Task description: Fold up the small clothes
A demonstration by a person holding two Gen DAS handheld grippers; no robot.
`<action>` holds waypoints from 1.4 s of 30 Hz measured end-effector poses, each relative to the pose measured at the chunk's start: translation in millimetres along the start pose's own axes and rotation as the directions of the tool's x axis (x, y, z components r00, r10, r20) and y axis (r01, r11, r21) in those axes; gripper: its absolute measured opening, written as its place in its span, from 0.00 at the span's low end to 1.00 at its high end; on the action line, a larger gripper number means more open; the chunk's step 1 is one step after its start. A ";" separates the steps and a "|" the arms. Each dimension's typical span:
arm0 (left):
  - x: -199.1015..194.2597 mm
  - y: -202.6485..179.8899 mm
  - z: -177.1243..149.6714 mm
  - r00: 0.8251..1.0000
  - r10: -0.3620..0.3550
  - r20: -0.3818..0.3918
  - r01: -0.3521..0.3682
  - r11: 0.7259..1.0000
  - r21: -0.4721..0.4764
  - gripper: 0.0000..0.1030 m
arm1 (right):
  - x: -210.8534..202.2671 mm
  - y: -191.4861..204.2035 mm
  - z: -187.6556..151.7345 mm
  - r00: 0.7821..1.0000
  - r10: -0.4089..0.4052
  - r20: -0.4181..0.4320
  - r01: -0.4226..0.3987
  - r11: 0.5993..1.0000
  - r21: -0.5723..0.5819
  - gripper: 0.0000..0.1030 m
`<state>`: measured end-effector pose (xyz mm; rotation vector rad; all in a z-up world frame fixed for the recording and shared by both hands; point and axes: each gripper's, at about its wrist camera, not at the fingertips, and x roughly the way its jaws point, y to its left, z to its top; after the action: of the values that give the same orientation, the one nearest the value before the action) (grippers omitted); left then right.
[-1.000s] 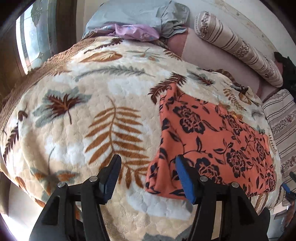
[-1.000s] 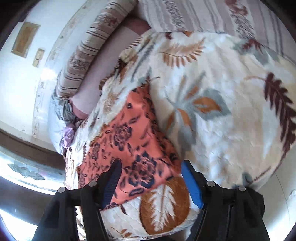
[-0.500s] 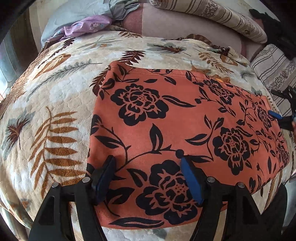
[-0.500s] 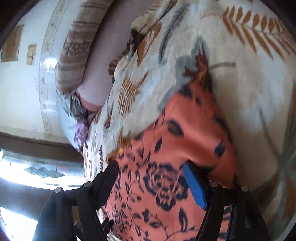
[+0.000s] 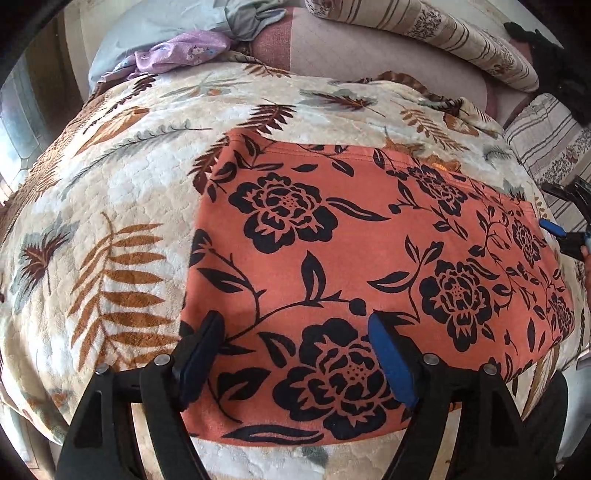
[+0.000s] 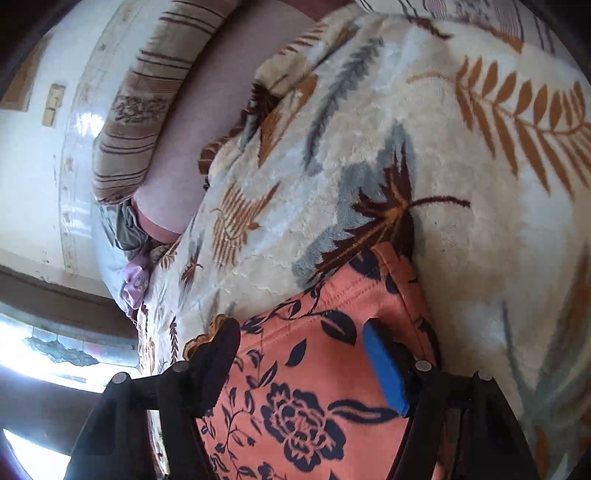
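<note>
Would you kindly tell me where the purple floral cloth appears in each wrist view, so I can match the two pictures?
Left wrist view: the purple floral cloth lies at the upper left, at the far end of the leaf-print blanket.
Right wrist view: the same cloth is small at the left edge, midway down.
Shared landmark: the striped bolster pillow, upper right in the left view, upper left in the right view.
</note>
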<state>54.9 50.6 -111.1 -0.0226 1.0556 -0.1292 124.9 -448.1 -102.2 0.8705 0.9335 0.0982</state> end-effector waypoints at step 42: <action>-24.5 57.2 14.3 0.994 0.110 -0.028 -0.113 0.983 -0.148 0.60 | -20.5 -27.6 -133.7 0.992 0.103 -0.074 -0.101 0.995 0.025 0.82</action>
<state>60.9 109.6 -87.4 -0.0981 1.0826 0.0513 6.1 -393.5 -146.6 0.9399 0.9613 0.2104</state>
